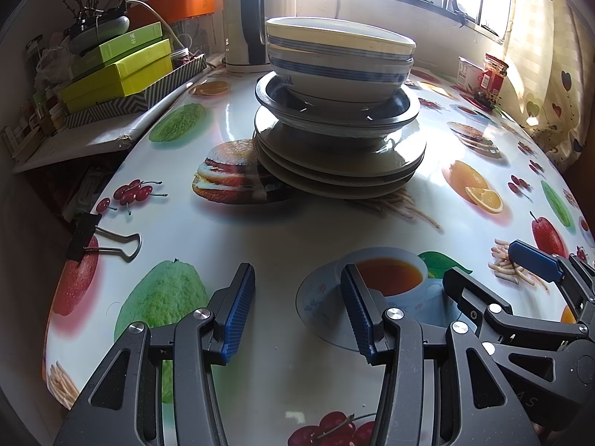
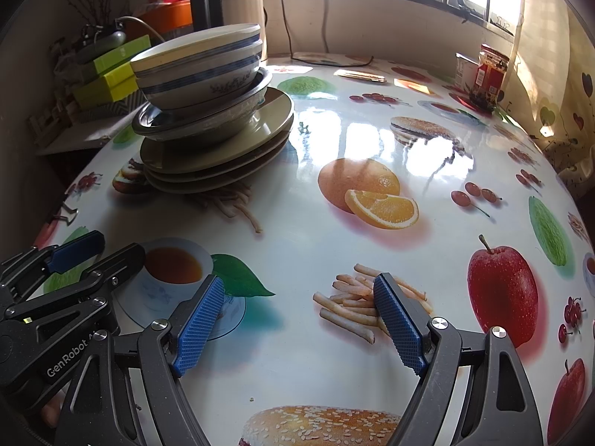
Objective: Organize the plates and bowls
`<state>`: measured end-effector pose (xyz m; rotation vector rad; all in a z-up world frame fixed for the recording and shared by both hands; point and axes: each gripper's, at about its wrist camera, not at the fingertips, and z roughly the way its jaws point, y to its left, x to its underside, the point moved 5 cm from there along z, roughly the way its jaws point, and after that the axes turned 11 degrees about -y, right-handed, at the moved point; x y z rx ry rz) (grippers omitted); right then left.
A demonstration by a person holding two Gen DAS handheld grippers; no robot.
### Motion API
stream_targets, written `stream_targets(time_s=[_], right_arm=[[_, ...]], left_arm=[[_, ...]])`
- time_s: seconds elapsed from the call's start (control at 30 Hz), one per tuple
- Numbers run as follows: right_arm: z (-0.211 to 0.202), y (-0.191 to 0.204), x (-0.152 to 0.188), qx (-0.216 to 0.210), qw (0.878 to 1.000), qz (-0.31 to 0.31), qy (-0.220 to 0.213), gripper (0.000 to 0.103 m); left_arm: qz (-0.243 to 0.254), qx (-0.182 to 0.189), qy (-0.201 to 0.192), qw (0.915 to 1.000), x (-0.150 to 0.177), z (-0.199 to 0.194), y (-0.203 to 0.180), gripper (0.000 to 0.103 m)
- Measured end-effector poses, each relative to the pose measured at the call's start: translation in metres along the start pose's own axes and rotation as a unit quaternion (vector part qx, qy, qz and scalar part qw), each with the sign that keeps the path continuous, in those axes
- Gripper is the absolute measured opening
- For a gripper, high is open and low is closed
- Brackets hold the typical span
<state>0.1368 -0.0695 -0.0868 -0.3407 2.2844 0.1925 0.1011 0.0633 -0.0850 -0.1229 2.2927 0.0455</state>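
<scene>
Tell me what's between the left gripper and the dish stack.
Only bare printed tablecloth separates the left gripper from the dish stack, per the left wrist view.

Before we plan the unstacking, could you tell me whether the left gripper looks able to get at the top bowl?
Probably yes: the left gripper is open, the tablecloth ahead carries only prints, and the top bowl sits uncovered.

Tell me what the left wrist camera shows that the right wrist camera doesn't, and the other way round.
Only the left wrist view clearly shows the black binder clip at the table edge and the printed burger beside the stack. Only the right wrist view shows the cable trailing onto the far tabletop. Both show the stack of bowls on plates, the kettle, the red-labelled jar, the green boxes, and both grippers, left and right, jaws open and empty.
</scene>
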Motion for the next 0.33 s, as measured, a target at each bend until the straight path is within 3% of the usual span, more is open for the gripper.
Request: stream_targets(time_s=[0.33], right_arm=[[-0.0001, -0.0003, 0.0001, 0.000, 1.000, 0.000, 0.000, 0.084]], left_arm=[[0.000, 0.000, 0.000, 1.0000, 0.0002, 0.0001, 0.0000, 0.049]])
